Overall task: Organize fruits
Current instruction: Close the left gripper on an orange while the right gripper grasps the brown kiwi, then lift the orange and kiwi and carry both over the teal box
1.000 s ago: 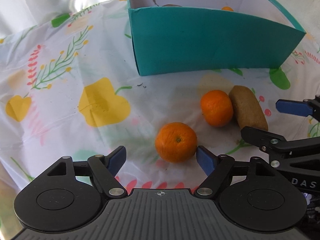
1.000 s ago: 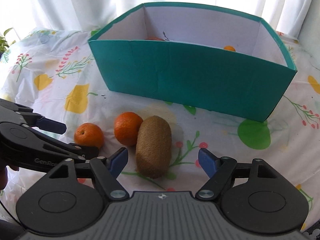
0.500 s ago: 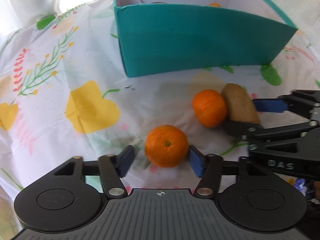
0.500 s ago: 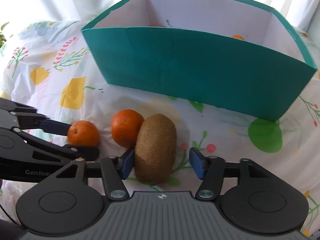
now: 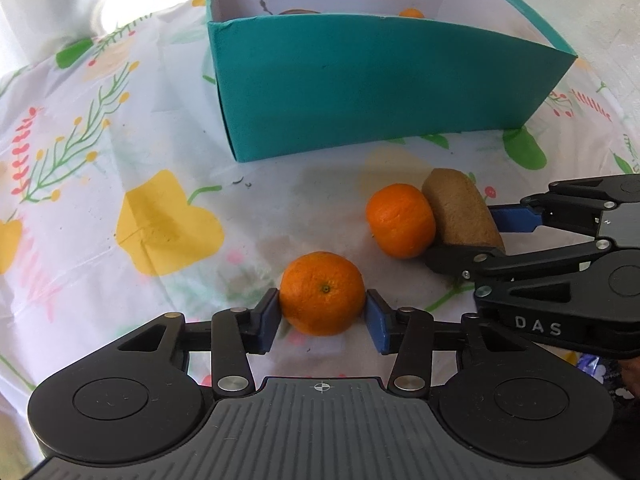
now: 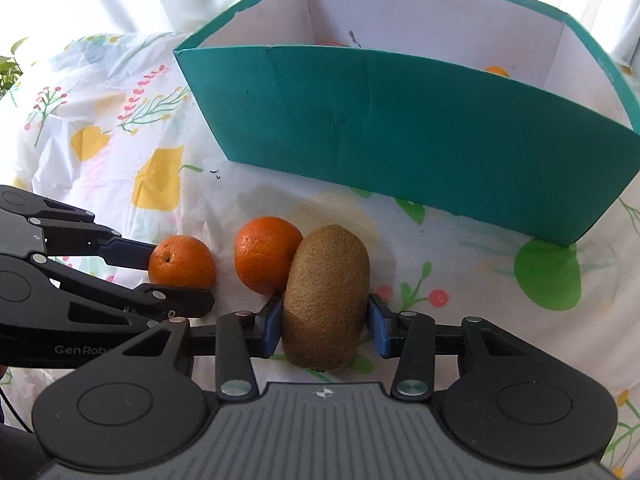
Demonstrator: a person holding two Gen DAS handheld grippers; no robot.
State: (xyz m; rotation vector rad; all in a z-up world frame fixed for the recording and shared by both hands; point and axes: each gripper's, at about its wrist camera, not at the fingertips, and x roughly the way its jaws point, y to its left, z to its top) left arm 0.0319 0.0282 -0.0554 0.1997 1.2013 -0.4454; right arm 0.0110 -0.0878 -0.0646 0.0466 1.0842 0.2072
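Orange fruit is bracketed low in the left wrist view: the left tongs, narrowed from wide, are closing onto a mandarin. In the right wrist view, the right tongs are likewise closing around the kiwi at lower centre; the teal box waits above, so lifting seems next.

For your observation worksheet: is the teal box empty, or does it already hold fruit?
Not empty. Inside the teal box, an orange fruit peeks above the front wall; the rest is hidden.

Right gripper body — white "DAS". Left gripper body — "GenRob", cut off.
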